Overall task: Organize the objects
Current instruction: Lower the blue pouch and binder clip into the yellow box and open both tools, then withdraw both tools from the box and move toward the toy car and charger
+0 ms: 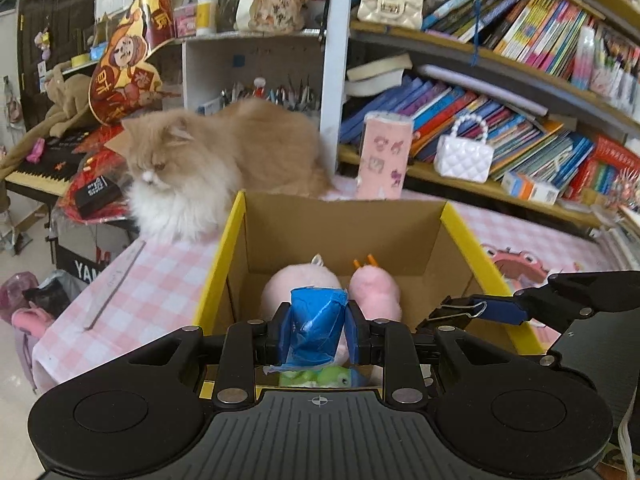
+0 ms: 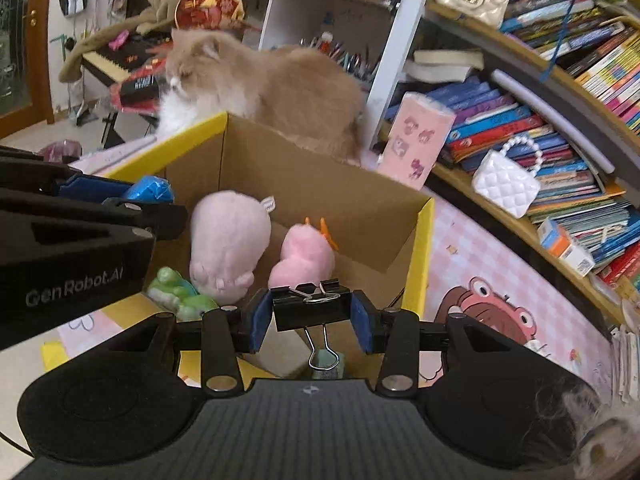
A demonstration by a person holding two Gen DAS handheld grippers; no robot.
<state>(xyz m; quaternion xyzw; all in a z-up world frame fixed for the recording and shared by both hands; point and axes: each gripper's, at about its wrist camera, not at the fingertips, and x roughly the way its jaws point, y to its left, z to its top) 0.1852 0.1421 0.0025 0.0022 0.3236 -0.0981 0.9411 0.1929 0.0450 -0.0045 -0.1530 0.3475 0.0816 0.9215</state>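
1. Grippers came nearest in both wrist views. The left gripper (image 1: 318, 338) was closed on a crumpled blue packet (image 1: 316, 328), its blue pads pressed against the packet's two sides. The right gripper (image 2: 312, 322) was clamped across a black binder clip (image 2: 313, 307), with the clip's wire handles hanging down between the fingers.

2. Both loads hung above the open cardboard box (image 2: 320, 184), the one with yellow outer walls. Seen from the right wrist, the left gripper reached in over the box's near-left corner. Seen from the left wrist, the right gripper came in from the right, level with the rim.

3. Inside the box lay a pale pink plush (image 2: 228, 240), a smaller pink plush with orange tips (image 2: 306, 254) beside it, and a green toy (image 2: 180, 292) near the front.

4. The step looked like dropping each item in. To do it well, each load should be carried clear past the rim and lowered over bare box floor before the fingers part, so nothing bounces off a plush or catches the wall. Staggering the two releases would stop the grippers from knocking together.

5. Beyond the box a fluffy orange cat (image 1: 208, 160) sat on the pink checked cloth (image 1: 160, 280), just beside the far wall. It could well move, so approaches should be slow.
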